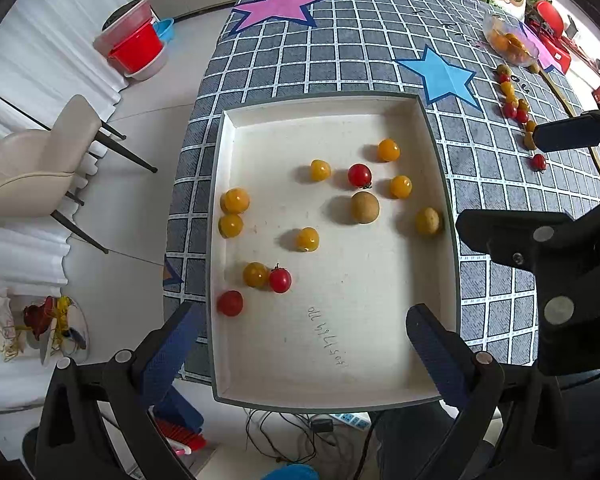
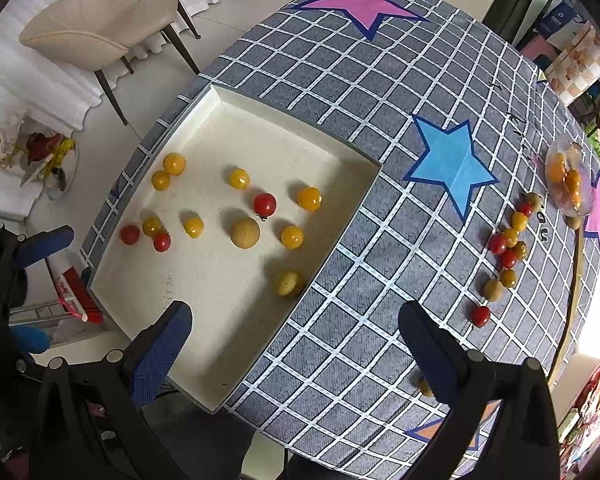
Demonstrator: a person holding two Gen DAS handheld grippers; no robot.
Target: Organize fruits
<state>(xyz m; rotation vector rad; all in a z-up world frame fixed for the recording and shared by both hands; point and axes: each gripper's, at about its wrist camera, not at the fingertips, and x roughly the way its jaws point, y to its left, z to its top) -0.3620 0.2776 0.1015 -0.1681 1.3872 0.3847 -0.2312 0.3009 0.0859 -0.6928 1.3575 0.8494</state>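
Note:
A white shallow box [image 1: 380, 360] [image 2: 204, 320] lies on the checked tablecloth. It holds several yellow and red cherry tomatoes and a round tan fruit [image 1: 365, 207] [image 2: 245, 232]. A row of loose tomatoes [image 1: 516, 108] [image 2: 506, 248] lies on the cloth to the right, with one red tomato [image 2: 480, 315] at its near end. My left gripper [image 1: 300, 344] is open and empty above the box's near end. My right gripper [image 2: 296, 340] is open and empty above the box's near right corner; it shows at the right of the left wrist view [image 1: 540, 184].
A clear bag of orange fruit [image 1: 510, 42] [image 2: 568, 184] lies at the table's far right. Blue star [image 2: 452, 164] and pink star [image 2: 360, 2] patches mark the cloth. A beige chair [image 2: 100, 24], red tubs [image 1: 136, 46] and cables are on the floor to the left.

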